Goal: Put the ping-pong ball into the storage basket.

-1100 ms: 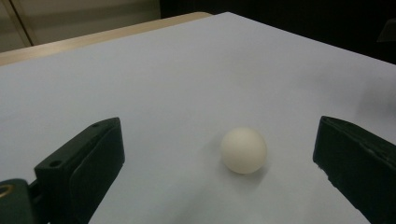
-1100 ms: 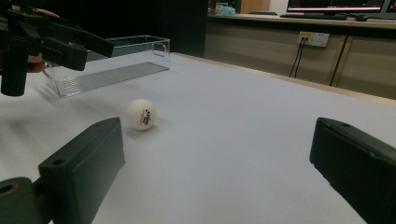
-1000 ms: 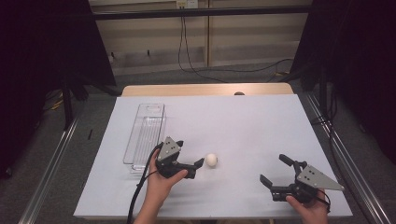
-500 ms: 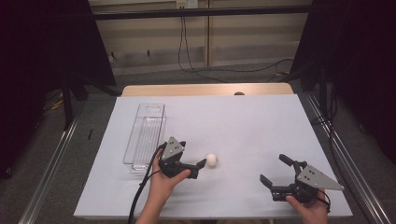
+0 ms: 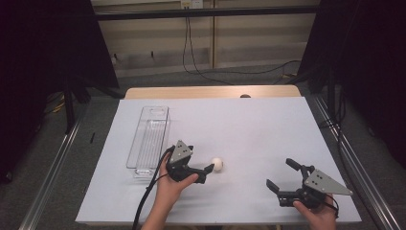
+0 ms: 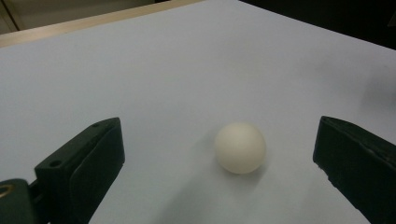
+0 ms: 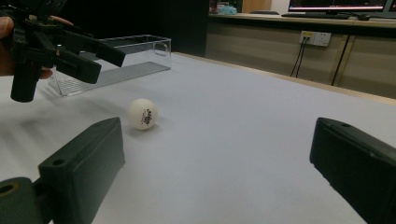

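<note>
Near the lower middle of the high view, my left gripper (image 5: 203, 165) hovers just short of the white ball (image 5: 217, 164), its jaws spread wide and holding nothing. Seen along those jaws in the left gripper view, the ball (image 6: 240, 147) sits on the bare white table (image 6: 187, 70) between the two tips, a little right of centre, touching neither. My right gripper (image 5: 283, 177) waits well apart at the lower right of the high view, jaws likewise spread and empty; from its own view the ball (image 7: 142, 113) lies left of centre, with the clear tray (image 7: 116, 60) beyond it at the upper left. I judge the work barely begun: the reach is nearly made, but the ball is not yet gripped or lifted, and the tray (image 5: 148, 139), just left of my left hand, looks empty. Closing, lifting and carrying remain.
</note>
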The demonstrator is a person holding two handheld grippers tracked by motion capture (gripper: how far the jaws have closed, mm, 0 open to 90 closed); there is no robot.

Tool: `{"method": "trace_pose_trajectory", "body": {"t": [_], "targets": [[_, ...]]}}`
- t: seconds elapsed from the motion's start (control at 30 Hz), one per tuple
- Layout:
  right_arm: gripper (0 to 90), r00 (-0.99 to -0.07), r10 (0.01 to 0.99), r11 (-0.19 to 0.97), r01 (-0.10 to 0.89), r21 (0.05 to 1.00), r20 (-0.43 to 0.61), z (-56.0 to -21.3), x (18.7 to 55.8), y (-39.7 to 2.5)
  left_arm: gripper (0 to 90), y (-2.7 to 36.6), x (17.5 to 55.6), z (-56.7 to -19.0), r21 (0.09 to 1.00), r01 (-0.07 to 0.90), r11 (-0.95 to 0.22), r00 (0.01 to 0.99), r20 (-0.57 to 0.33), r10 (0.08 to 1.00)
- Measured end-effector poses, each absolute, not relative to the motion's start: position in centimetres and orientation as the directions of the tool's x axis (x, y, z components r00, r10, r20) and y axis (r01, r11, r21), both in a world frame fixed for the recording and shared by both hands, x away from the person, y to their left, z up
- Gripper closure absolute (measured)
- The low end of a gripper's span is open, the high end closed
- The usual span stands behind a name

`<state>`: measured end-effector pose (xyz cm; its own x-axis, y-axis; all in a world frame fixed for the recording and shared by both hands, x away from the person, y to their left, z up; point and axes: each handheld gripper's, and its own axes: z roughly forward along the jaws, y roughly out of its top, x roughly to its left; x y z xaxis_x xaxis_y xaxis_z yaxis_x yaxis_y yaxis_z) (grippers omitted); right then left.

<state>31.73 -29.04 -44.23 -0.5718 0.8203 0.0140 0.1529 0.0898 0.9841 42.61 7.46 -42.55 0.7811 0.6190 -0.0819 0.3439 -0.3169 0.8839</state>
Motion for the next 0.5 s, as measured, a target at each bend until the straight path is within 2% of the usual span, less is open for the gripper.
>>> {"method": "trace_pose_trajectory", "body": {"t": [0.5], "targets": [[2.6,-0.574,0.819,0.088,0.154,0.984,0.017,-44.24,31.75,-29.01,2.2,6.85,42.94,-43.06,0.865,0.363,-0.345,0.784,-0.083,0.615]]}}
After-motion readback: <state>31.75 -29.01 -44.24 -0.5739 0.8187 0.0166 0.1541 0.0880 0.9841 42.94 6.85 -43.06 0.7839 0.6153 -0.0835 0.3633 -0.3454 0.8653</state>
